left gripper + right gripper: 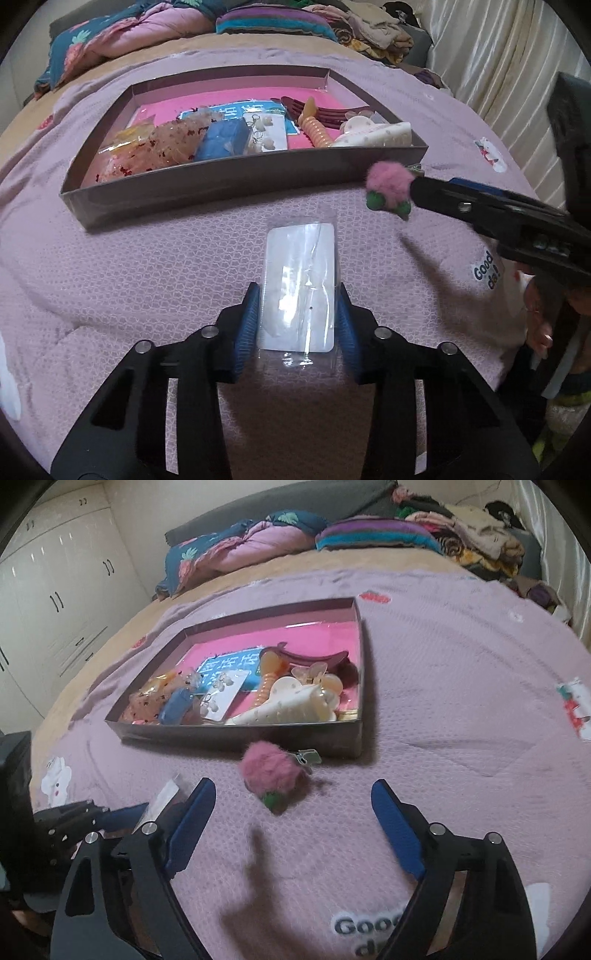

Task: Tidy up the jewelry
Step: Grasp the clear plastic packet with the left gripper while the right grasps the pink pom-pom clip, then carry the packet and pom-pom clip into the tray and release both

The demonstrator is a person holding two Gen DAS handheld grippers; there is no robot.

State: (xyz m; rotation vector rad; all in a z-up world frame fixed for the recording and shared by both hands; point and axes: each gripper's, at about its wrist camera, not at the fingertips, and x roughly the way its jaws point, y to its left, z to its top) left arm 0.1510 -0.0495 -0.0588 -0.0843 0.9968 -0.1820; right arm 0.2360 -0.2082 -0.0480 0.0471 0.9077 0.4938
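My left gripper [298, 321] is shut on a clear plastic packet with a white card [300, 288], held above the purple bedspread. A shallow brown box [236, 181] with a pink floor lies beyond it and holds several hair clips, packets and earring cards. A pink pompom hair clip [271, 771] lies on the bedspread just in front of the box [354, 738]. My right gripper [291, 808] is open, its fingers either side of the pompom and slightly short of it. In the left wrist view the right gripper [415, 190] sits right next to the pompom [389, 182].
The purple bedspread [461, 686] covers the bed. Folded quilts and piled clothes [369, 531] lie along the far edge. White wardrobes [55, 602] stand at the left and a curtain [498, 55] at the right.
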